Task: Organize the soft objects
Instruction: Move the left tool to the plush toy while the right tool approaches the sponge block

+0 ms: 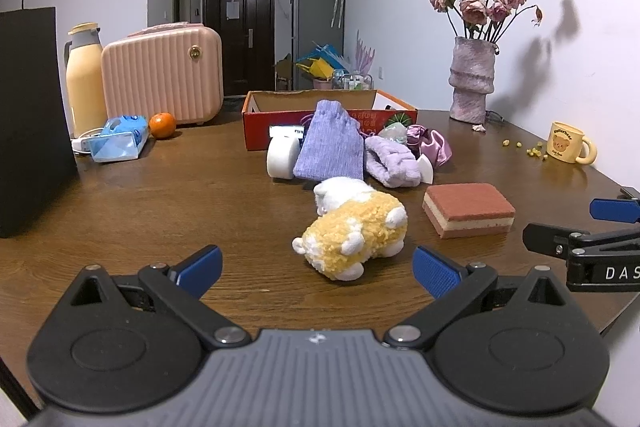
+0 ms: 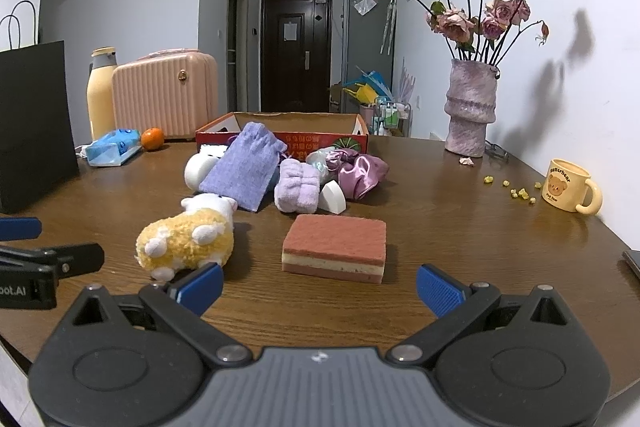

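Soft yellow-and-white plush toy [image 1: 352, 241] is lying at twelve o'clock between the left gripper [image 1: 318, 267] jaws, spread empty; right gripper [image 2: 320, 285], equally spread, is facing the pink layered sponge [image 2: 335, 247]; closing comes next

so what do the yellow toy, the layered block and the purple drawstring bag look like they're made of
Yellow plush toy: curly, fleecy pile, matte, with smoother white patches; looks like stuffed fabric.
Layered block: reddish fine-textured outer layers, pale middle; probably a sponge or foam pad.
Purple drawstring pouch: woven cloth, visible ribbed weave, gathered top; matte, fibre unclear.
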{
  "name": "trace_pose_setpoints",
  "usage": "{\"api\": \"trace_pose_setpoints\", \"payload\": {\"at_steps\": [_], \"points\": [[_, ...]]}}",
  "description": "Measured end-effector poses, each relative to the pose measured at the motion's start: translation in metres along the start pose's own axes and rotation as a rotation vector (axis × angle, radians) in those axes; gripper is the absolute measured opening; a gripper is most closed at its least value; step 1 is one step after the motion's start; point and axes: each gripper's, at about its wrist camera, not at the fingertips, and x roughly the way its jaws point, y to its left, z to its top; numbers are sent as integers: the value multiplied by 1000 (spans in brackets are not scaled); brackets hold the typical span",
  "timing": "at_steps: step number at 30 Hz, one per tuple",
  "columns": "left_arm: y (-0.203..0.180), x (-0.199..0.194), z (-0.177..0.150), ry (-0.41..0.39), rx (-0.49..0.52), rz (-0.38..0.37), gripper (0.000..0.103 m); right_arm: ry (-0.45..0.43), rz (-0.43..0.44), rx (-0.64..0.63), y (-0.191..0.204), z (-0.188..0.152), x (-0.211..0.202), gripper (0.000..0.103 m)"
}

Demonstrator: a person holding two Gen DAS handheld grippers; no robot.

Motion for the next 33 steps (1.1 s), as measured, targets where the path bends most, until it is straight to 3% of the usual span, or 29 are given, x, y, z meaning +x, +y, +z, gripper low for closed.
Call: {"api": "trace_pose_setpoints", "payload": {"at_steps": [33], "points": [[20,73,20,88,-57,4,103,114,11,-3,-1,18,98,103]]}}
